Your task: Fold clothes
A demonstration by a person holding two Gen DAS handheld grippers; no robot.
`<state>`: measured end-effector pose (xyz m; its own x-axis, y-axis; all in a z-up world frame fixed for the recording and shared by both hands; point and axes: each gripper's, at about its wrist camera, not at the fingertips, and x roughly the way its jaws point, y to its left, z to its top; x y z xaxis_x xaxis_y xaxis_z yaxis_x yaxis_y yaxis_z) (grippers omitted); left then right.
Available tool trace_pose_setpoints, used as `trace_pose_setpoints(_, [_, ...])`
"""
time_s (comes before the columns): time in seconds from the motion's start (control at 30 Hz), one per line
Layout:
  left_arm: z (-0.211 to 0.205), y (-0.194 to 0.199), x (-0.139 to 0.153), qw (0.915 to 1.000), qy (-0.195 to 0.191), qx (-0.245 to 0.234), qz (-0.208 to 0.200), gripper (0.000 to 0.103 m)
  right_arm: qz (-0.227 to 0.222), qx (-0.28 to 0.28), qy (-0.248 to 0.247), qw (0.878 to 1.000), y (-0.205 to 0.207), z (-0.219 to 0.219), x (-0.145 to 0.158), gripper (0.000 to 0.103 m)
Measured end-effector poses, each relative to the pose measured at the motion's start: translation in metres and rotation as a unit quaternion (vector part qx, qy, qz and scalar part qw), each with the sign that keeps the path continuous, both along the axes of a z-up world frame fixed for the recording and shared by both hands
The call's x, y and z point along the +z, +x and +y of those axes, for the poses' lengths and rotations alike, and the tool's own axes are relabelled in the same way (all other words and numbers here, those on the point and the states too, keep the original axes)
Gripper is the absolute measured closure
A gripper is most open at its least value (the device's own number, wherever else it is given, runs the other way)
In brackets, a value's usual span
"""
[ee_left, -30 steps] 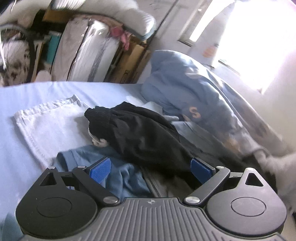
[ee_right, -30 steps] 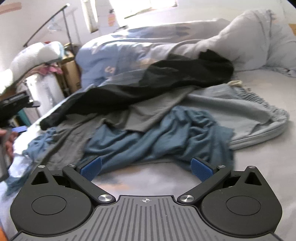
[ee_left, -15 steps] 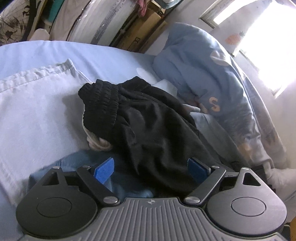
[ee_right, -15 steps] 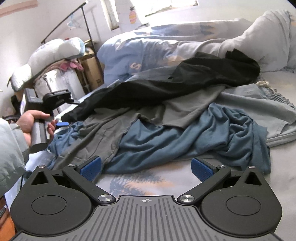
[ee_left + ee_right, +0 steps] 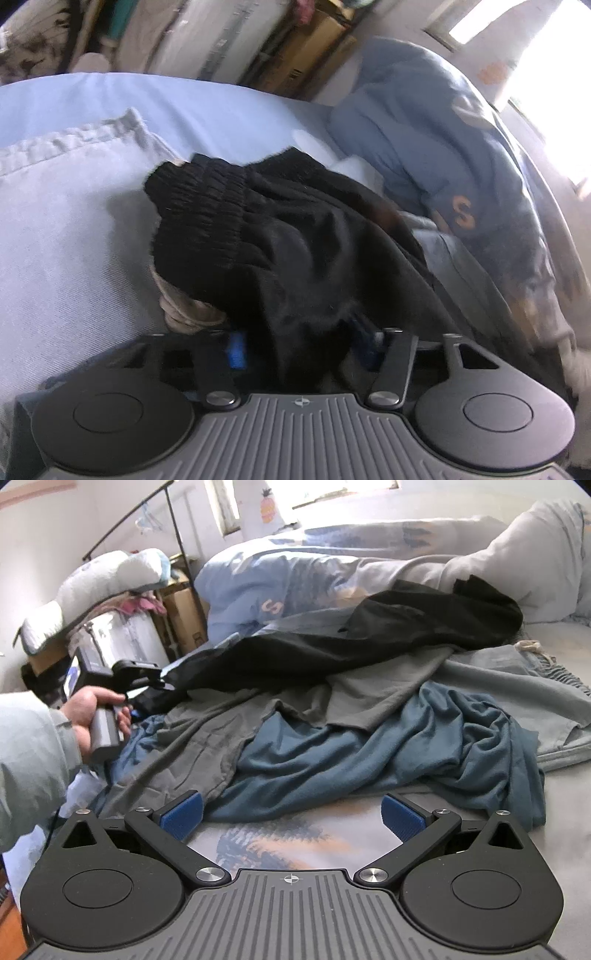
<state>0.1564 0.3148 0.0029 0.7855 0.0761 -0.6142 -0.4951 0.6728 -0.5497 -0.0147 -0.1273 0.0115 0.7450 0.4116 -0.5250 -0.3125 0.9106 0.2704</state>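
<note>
Black gathered fabric — a dark garment with an elastic, ribbed band — bunched between the closing jaws of the left gripper, blue pads half buried in the cloth; pinch not yet firm as far as can be told. Step in hand, by judgement: picking one piece out of the heap to spread it for folding. Next move likely a lift clear of the pale blue folded cloth at left, which leaves flat room there on the light blue bed sheet. Further right, grey thin shirt and teal crumpled shirt lying tangled. Right gripper spread wide, empty, over bare printed sheet — teal hem just beside its pads.
</note>
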Motion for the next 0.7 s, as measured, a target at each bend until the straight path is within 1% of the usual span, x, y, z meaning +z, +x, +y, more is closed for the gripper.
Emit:
trace_pose_setpoints(0.03, [0.001, 0.0, 0.002, 1.0, -0.003, 0.007, 0.0, 0.069, 0.001, 0.0, -0.001, 1.0, 0.0, 0.0, -0.001, 0.0])
trace_pose_setpoints(0.07, [0.002, -0.001, 0.003, 0.9999, -0.006, 0.012, -0.001, 0.073, 0.001, 0.0, -0.002, 1.0, 0.0, 0.0, -0.001, 0.0])
trace_pose_setpoints(0.1, [0.003, -0.002, 0.005, 0.9998, -0.008, 0.015, -0.003, 0.08, 0.002, -0.001, -0.003, 1.0, 0.001, 0.0, -0.002, 0.0])
trace_pose_setpoints(0.13, [0.005, -0.004, 0.007, 0.9997, -0.012, 0.018, -0.011, 0.085, 0.004, -0.002, -0.004, 1.0, 0.001, -0.001, -0.003, 0.0])
trace_pose_setpoints(0.23, [0.009, -0.014, 0.014, 0.9987, -0.019, 0.024, -0.041, 0.091, 0.008, -0.008, -0.007, 1.0, 0.002, -0.002, -0.004, 0.0])
trace_pose_setpoints(0.4, [0.012, -0.03, 0.029, 0.9952, -0.025, 0.017, -0.093, 0.093, 0.006, -0.011, -0.012, 1.0, 0.002, -0.003, -0.004, 0.0])
trace_pose_setpoints(0.5, [0.013, -0.043, 0.037, 0.9893, -0.044, 0.02, -0.138, 0.094, 0.006, -0.012, -0.01, 1.0, 0.003, -0.005, -0.004, 0.0])
trace_pose_setpoints(0.63, [0.014, -0.063, 0.047, 0.9785, -0.06, 0.019, -0.196, 0.095, 0.007, -0.017, -0.006, 1.0, 0.003, -0.008, -0.005, 0.0])
trace_pose_setpoints(0.7, [0.016, -0.072, 0.049, 0.9758, -0.069, 0.02, -0.207, 0.095, 0.005, -0.018, -0.006, 1.0, 0.002, -0.01, -0.003, 0.0])
